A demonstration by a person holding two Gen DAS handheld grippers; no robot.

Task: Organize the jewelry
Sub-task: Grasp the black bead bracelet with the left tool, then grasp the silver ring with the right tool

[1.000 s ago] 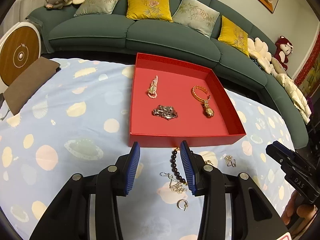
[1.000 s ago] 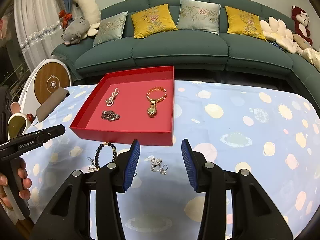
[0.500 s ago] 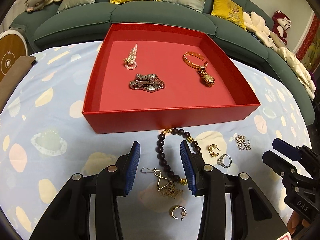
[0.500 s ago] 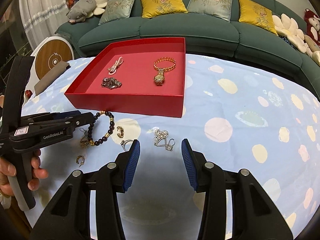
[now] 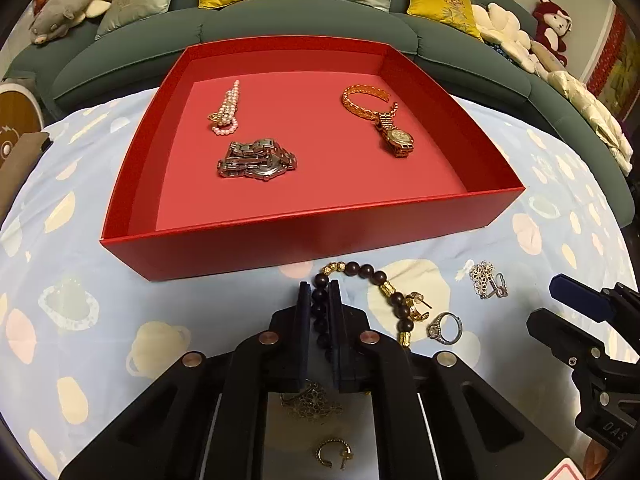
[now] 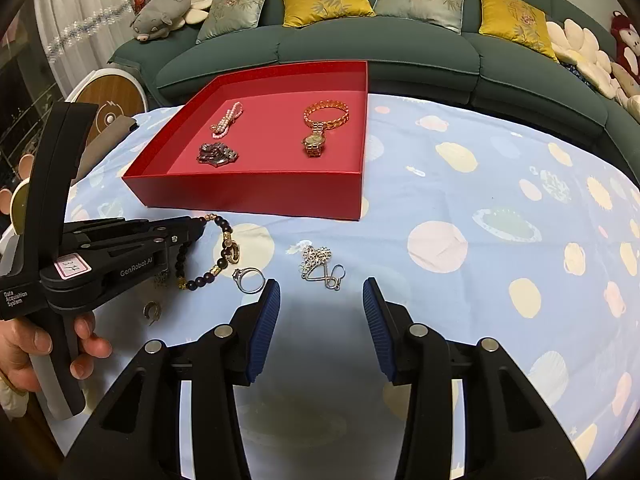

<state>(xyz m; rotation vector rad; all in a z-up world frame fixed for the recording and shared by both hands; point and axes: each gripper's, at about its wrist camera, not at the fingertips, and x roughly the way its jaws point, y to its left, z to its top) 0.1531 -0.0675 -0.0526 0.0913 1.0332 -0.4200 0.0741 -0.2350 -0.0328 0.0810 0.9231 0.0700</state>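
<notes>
Sofa-side tablecloth: left tool apparently pinches bracelet.

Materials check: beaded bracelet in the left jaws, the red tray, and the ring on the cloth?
Beaded bracelet: dark, glossy round beads, likely polished wood or stone, with gold-coloured metal spacers. Red tray: matte, flat walls with sharp folded edges, looks like cardboard. Ring: bright silvery metal with a small sparkling setting; whether real stones, cannot tell.

Home living room: cushioned sofa, plush toys.
</notes>
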